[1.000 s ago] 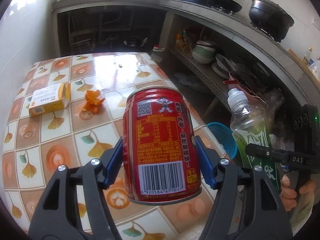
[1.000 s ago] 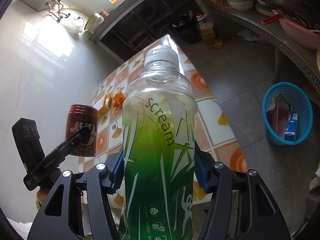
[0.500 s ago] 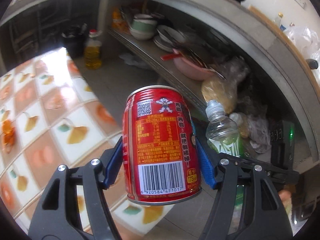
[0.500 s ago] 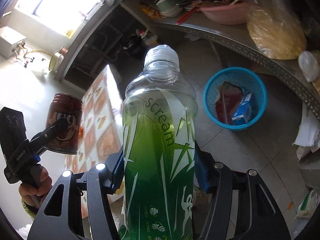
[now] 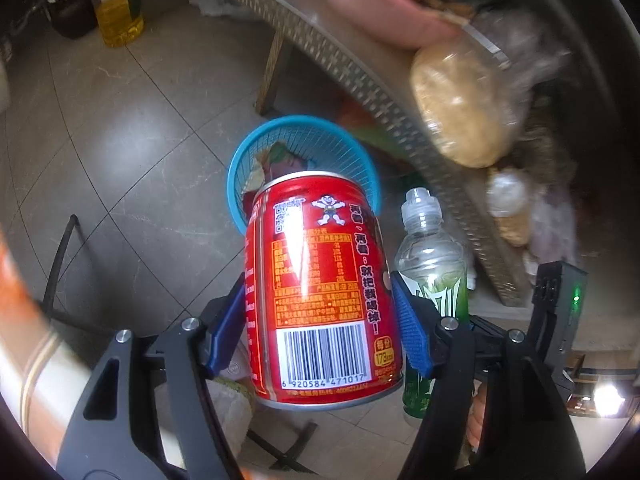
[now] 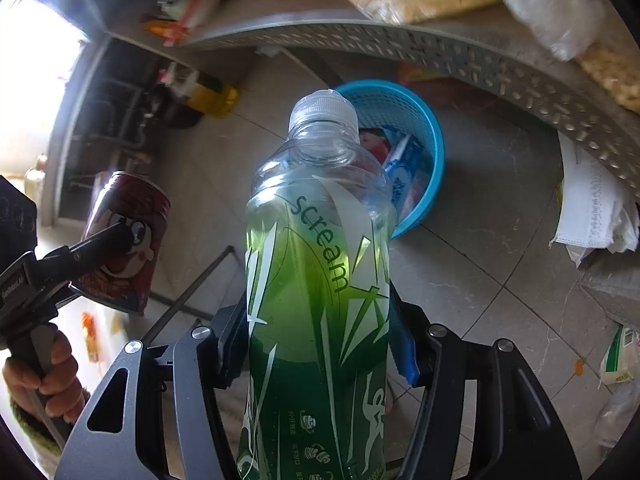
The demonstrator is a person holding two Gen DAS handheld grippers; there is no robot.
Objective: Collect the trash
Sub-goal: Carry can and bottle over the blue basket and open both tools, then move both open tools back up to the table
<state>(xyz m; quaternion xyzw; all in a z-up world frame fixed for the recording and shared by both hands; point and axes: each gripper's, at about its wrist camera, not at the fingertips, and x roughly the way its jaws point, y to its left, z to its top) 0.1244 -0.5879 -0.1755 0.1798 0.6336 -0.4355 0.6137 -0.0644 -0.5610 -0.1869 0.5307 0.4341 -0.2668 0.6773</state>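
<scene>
My left gripper (image 5: pixel 320 328) is shut on a red drink can (image 5: pixel 320 280), held in the air over the floor. The can also shows in the right wrist view (image 6: pixel 124 240). My right gripper (image 6: pixel 320 344) is shut on a clear plastic bottle with a green label (image 6: pixel 320 280); it also shows to the right of the can in the left wrist view (image 5: pixel 430 264). A blue mesh trash basket (image 5: pixel 360 160) stands on the floor beyond and below both, also seen in the right wrist view (image 6: pixel 432 148), with wrappers and a carton inside.
A perforated metal shelf (image 6: pixel 480 64) runs over the basket, with bagged food (image 5: pixel 460 100) and a pink basin (image 5: pixel 380 12). An oil bottle (image 5: pixel 120 16) stands on the tiled floor. White paper (image 6: pixel 592 208) lies at the right. The tiled table's edge (image 5: pixel 28 340) is at the left.
Both grippers have swung away from the table and tilted down toward the floor. The blue basket is now nearer and right behind the can and the bottle.
</scene>
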